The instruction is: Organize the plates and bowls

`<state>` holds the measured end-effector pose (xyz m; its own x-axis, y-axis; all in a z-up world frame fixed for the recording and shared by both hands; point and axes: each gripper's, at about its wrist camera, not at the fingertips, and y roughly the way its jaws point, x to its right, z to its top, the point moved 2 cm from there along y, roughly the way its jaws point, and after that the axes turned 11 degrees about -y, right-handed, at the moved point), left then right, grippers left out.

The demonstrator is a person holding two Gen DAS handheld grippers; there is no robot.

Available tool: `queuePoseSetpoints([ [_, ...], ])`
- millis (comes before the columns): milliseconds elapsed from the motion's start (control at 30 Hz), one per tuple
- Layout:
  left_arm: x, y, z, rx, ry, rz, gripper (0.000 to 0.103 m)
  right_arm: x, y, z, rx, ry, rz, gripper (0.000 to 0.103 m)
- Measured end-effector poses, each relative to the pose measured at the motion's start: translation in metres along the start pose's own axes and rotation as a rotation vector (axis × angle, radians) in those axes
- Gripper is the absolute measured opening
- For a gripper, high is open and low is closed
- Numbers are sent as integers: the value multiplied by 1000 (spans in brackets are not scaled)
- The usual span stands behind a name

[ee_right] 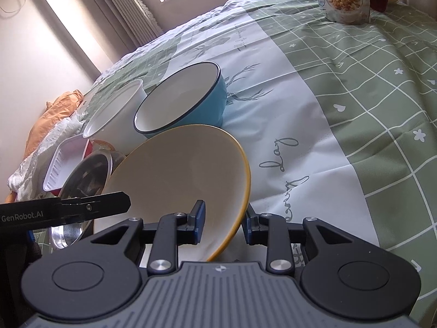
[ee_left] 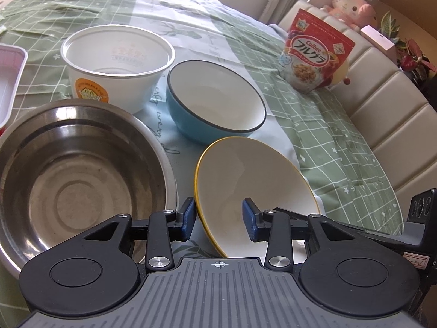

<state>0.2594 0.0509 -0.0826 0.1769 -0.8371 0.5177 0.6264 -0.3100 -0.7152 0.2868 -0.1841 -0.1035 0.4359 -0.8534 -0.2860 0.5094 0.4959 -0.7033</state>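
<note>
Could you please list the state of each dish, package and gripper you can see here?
yellow-rimmed bowl: tilted, gripped at its rim.
blue bowl: upright, empty.
white paper bowl: upright, empty.
steel bowl: upright, empty.
cereal bag: standing.
right gripper: shut on the bowl's rim.
left gripper: open.

Cloth: sage green with a white grid, small white hearts and flowers; pale centre band with grey script.
Plate: cream, yellow rim.
Bowl: sky blue outside, white inside, dark rim.
Cup: white, orange round label.
Basin: bare silver steel.
Cereal bag: red and white.
Plush toy: pink.
</note>
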Motion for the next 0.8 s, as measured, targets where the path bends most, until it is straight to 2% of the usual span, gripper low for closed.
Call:
queuePoseSetpoints([
  [267,1,8,7,3,16,-17,40,0,1,0,-5,-23,-11,29],
  [467,-4,5,12,-41,-4,-47,40,7,-4,5,-9,-33,-7,29],
  [567,-12,-12,23,27,-63,-83,40,20,-18,17,49,-21,-83,30],
  [600,-14,-16,29,57,-87,-88,40,25,-22,24,67,-12,-89,35],
  [633,-17,-19,36,86,-112,-91,40,28,-24,29,77,-9,-97,36],
  [733,-16,-12,58,89,-150,-45,40,30,-26,48,101,-35,-149,36],
  [800,-13,-3,70,84,-147,-22,40,33,-25,62,105,-27,-132,36],
])
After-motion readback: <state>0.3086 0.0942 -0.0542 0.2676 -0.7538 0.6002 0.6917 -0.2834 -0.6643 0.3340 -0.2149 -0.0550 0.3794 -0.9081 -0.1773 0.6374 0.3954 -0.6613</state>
